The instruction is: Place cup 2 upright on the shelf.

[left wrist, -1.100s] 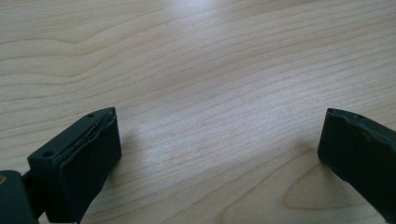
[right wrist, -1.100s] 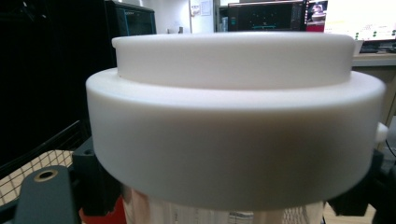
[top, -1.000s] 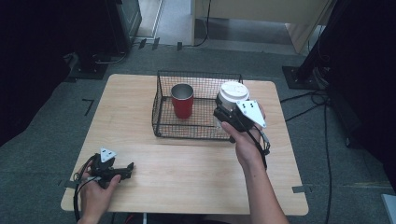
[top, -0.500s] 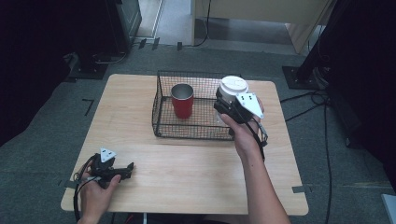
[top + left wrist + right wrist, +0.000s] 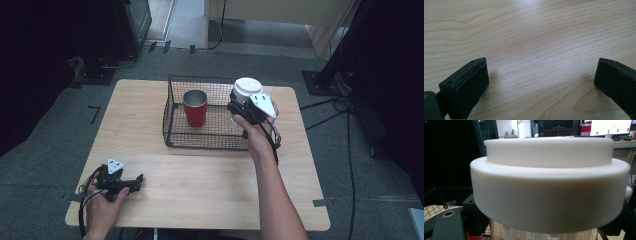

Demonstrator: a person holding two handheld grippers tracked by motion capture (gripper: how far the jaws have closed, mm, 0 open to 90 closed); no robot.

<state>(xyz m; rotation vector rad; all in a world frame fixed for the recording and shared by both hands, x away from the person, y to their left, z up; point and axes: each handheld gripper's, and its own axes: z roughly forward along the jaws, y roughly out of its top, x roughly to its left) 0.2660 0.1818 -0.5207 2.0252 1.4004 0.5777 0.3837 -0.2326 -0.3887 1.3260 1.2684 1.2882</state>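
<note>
A clear cup with a white lid [image 5: 248,86] is upright at the right end of the black wire basket [image 5: 205,145], and my right gripper [image 5: 239,107] is shut on its body. The lid [image 5: 549,182] looms large in the right gripper view, with basket mesh low behind it. I cannot tell whether the cup touches the basket floor. A red metal cup [image 5: 195,107] stands inside the basket at the left. My left gripper [image 5: 136,181] lies on the table's front left corner, and its jaws [image 5: 541,82] stand wide open over bare wood.
The wooden table [image 5: 200,195] has free room in front of the basket and along its left side. Dark equipment stands and cables surround the table on the grey floor.
My right hand has carried the lidded cup a little farther from the person and slightly lower at the basket's right end. The left gripper has kept still.
</note>
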